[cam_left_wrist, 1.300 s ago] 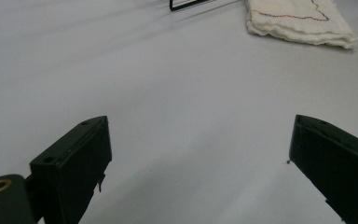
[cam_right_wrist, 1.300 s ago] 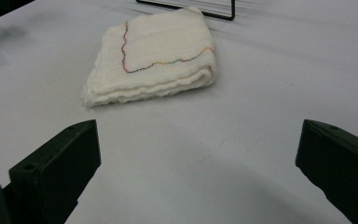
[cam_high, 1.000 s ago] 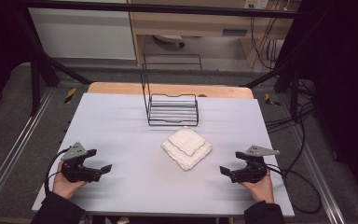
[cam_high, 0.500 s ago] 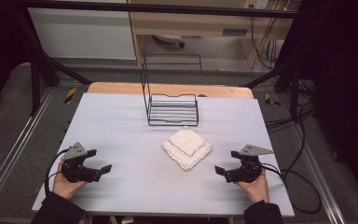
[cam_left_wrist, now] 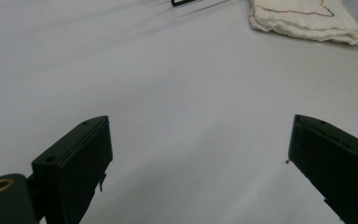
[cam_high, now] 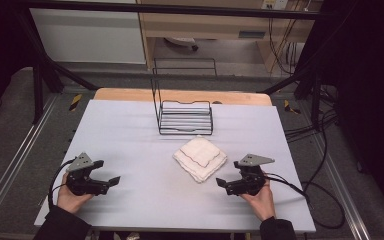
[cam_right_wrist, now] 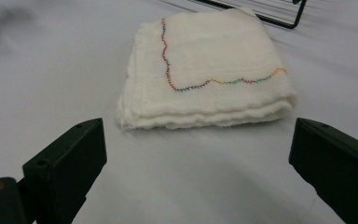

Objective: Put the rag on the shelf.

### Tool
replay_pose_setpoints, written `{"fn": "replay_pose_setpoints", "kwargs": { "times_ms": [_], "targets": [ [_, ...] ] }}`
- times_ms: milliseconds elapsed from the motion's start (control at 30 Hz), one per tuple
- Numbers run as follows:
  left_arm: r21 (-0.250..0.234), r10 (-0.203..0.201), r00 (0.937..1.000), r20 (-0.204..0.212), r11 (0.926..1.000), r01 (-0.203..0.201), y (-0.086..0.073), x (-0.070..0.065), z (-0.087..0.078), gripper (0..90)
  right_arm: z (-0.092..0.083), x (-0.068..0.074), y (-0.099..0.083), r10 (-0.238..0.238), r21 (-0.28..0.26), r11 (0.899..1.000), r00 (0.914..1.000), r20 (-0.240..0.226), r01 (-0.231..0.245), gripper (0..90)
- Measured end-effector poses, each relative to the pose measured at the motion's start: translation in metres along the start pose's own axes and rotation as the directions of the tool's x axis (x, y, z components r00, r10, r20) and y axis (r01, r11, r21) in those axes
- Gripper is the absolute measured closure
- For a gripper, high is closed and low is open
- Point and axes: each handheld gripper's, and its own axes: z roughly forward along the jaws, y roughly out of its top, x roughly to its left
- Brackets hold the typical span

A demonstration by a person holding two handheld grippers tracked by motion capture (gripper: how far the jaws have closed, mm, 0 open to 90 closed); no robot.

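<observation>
A folded white cloth [cam_high: 200, 158] with multicoloured stitching lies flat near the middle of the table [cam_high: 130, 130]. In the right gripper view the cloth [cam_right_wrist: 205, 74] sits just ahead of the wide-apart black jaws. My right gripper [cam_high: 224, 183] is open, low over the table, a short way to the cloth's near right and not touching it. My left gripper [cam_high: 113, 181] rests open at the near left, far from the cloth. From the left gripper view, the cloth [cam_left_wrist: 303, 18] shows at the top right, beyond bare tabletop.
A black wire rack [cam_high: 185, 112] stands upright behind the cloth at the table's far middle; its foot [cam_left_wrist: 186, 2] shows at the top edge of the left gripper view. Cables [cam_high: 325, 200] trail off the right side. Dark frame posts [cam_high: 37, 80] flank the table.
My right gripper has moved left along the table toward the cloth. The left gripper and the cloth have stayed where they were.
</observation>
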Motion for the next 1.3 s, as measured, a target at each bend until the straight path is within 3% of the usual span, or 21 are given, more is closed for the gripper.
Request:
{"fn": "replay_pose_setpoints", "kwargs": {
  "times_ms": [233,533,667,1067,1300],
  "targets": [
    [0.001,-0.003,1.0,-0.005,1.0,0.003,-0.001,0.001,0.0,6.1,0.011,0.012,0.008,-0.036,0.011,0.999,0.9993,-0.005,0.036,10.9],
    [0.0,-0.005,1.0,-0.005,1.0,0.005,-0.001,0.0,0.0,6.3,0.035,0.036,0.018,-0.114,0.039,0.992,0.9923,-0.048,0.116,30.2],
    [0.001,-0.005,1.0,-0.006,1.0,0.005,-0.001,0.0,0.0,6.3,0.045,0.042,0.019,-0.122,0.056,0.991,0.9911,-0.054,0.125,37.1],
    [0.001,-0.004,1.0,-0.005,1.0,0.004,-0.001,0.001,0.0,6.6,0.069,0.044,0.019,-0.153,0.11,0.982,0.9882,-0.013,0.153,53.1],
    [0.002,-0.002,1.0,-0.007,1.0,0.002,0.0,0.0,0.0,6.7,0.071,0.045,0.018,-0.21,0.116,0.971,0.9777,-0.004,0.209,56.4]
  ]
}}
